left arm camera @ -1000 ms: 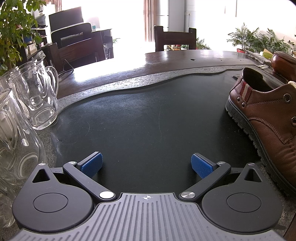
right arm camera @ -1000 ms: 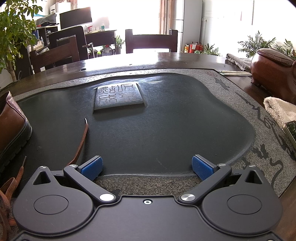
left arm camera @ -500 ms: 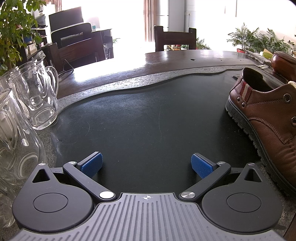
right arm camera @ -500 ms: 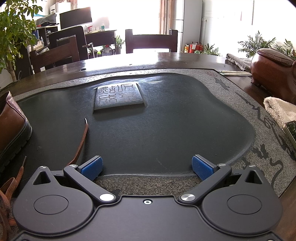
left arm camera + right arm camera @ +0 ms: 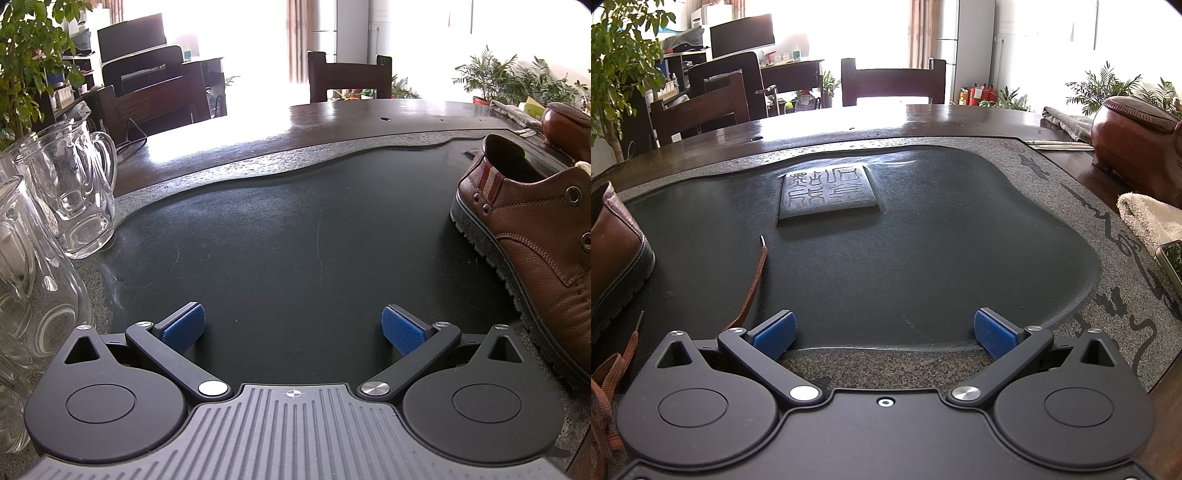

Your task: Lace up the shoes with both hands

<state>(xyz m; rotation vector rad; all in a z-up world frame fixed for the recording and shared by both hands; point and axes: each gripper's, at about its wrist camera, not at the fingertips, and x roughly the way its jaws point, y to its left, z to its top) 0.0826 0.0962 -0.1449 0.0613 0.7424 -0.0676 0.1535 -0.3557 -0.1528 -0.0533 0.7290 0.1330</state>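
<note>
While both grippers rest low over the dark stone tray, neither of them holds anything. The left gripper has its two blue pads spread wide apart, with only bare tray surface between them. The right gripper is the same: its fingers stand wide apart and nothing is between the blue pads.

The brown leather shoe stands upright on the tray, at the right side of the left wrist view, with its open heel end toward the far side of the table and its metal eyelets visible without lace in them. In the right wrist view the same shoe shows only at the left edge. The brown shoelace lies loose on the tray just beside the shoe; one end with its tip points toward a raised stone square with carved characters, and the other part runs down past the left finger of the right gripper and makes folds in the lower left corner.

Clear glass mugs stand on the grey rim at the left of the left gripper, well apart from the shoe. A white towel lies on the right rim of the tray
</note>
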